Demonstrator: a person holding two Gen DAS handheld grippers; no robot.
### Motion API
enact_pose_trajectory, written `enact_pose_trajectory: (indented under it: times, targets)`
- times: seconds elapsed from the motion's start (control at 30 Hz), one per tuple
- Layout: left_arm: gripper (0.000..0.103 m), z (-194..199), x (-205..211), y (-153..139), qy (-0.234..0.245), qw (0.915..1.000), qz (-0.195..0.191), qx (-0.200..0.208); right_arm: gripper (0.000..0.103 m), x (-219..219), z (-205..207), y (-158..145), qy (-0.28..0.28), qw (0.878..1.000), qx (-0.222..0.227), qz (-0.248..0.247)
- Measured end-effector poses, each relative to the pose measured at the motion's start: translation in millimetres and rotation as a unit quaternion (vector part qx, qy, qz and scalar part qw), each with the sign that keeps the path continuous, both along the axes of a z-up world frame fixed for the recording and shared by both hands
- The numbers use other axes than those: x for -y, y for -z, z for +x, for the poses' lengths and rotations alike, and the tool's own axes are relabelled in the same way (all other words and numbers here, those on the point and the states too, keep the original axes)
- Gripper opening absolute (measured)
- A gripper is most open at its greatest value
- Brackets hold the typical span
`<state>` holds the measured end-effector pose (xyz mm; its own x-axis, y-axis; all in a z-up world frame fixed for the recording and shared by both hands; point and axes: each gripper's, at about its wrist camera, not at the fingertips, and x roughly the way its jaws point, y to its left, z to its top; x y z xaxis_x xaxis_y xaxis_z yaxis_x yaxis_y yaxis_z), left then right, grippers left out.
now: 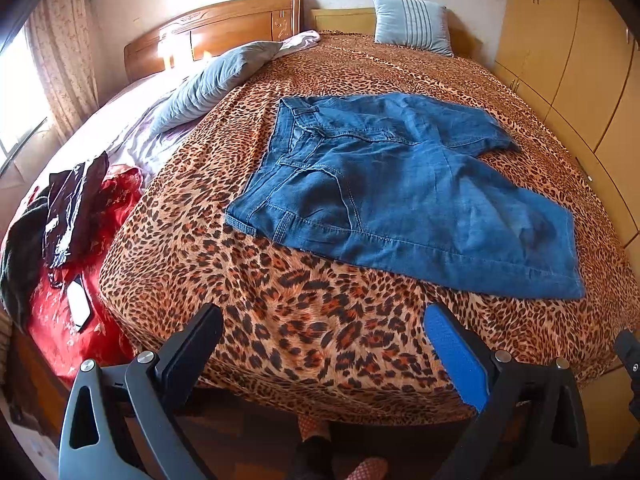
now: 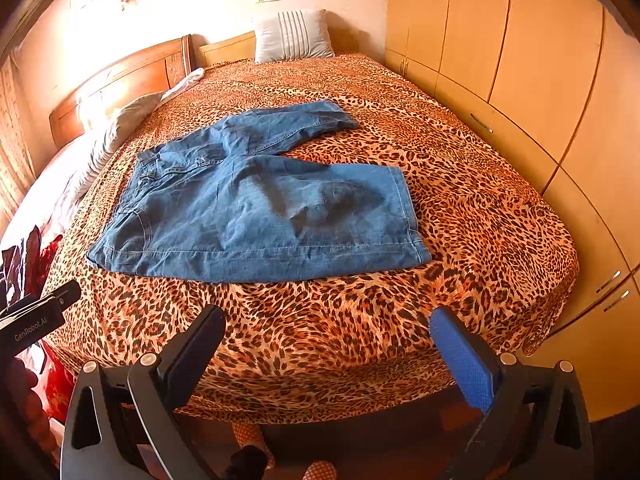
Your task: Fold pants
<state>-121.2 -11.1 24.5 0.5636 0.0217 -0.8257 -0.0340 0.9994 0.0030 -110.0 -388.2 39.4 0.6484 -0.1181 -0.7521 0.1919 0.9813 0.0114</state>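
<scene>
Blue denim pants (image 1: 400, 192) are laid flat on a bed covered by a leopard-print bedspread (image 1: 320, 320), with the waistband turned toward the left side of the bed and the two short legs spread toward the wardrobe side. One leg is seen lying nearer the foot of the bed, its hem close to the edge, while the other is angled away toward the headboard. In the right wrist view the same pants (image 2: 260, 208) are shown unfolded, with creases and darker patches across the near leg. The left gripper (image 1: 324, 344) is held above the foot of the bed, its black finger and blue-padded finger set wide apart with nothing between them, well short of the pants. The right gripper (image 2: 328, 348) is likewise spread wide and empty, near the bed's edge and apart from the fabric. A striped grey cushion (image 1: 412, 24) is propped against the wooden headboard (image 1: 216, 28), and a grey pillow (image 1: 212, 80) is seen on the left half of the bed. Red patterned fabric (image 1: 56, 312) and dark clothing (image 1: 72, 208) are piled at the left edge, and a tan wardrobe (image 2: 520, 60) is lined along the right side
</scene>
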Motion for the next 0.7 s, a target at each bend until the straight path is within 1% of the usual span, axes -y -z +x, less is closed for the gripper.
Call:
enact_pose_trajectory:
  times: [0.33, 0.7]
  targets:
    - [0.102, -2, 11, -2, -0.004, 1.0, 0.004, 0.002, 0.103, 6, 2, 0, -0.006, 1.0, -0.001, 0.001]
    - [0.102, -11, 25, -6, -0.005, 0.9999, 0.008, 0.007, 0.103, 23, -3, 1, -0.002, 1.0, 0.005, 0.008]
